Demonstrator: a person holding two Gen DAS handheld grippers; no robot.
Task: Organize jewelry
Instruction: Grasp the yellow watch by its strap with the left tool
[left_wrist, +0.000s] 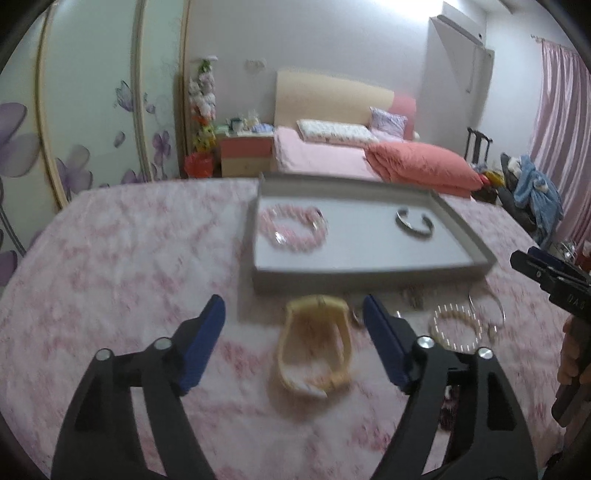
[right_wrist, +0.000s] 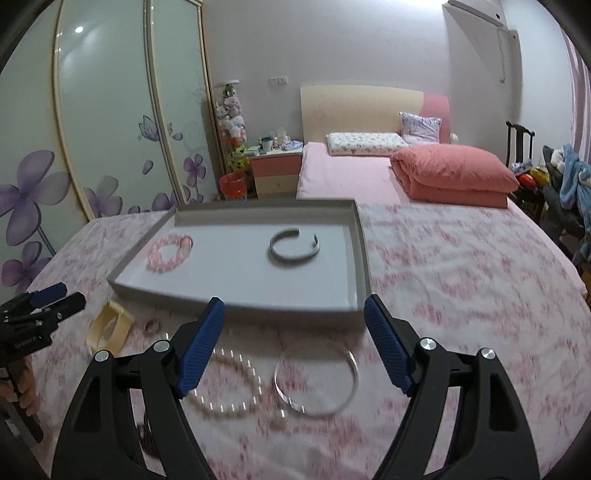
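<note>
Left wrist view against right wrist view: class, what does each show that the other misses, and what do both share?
Only the left wrist view shows the open left gripper hovering over the cream-yellow band bracelet.

Only the right wrist view shows the open right gripper above the thin silver hoop bangle in full.

Both show the grey cardboard tray holding the pink beaded bracelet and the silver open cuff, plus the pearl bracelet.

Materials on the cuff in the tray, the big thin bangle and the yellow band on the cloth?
Cuff: looks like metal, grey, dull sheen, rigid open C shape.
Thin bangle: probably silver-toned metal, bright glints along the rim; blur leaves it open.
Yellow band: seems plastic or rubber, matte cream-yellow, thick soft-looking walls; too blurred to be sure.
</note>
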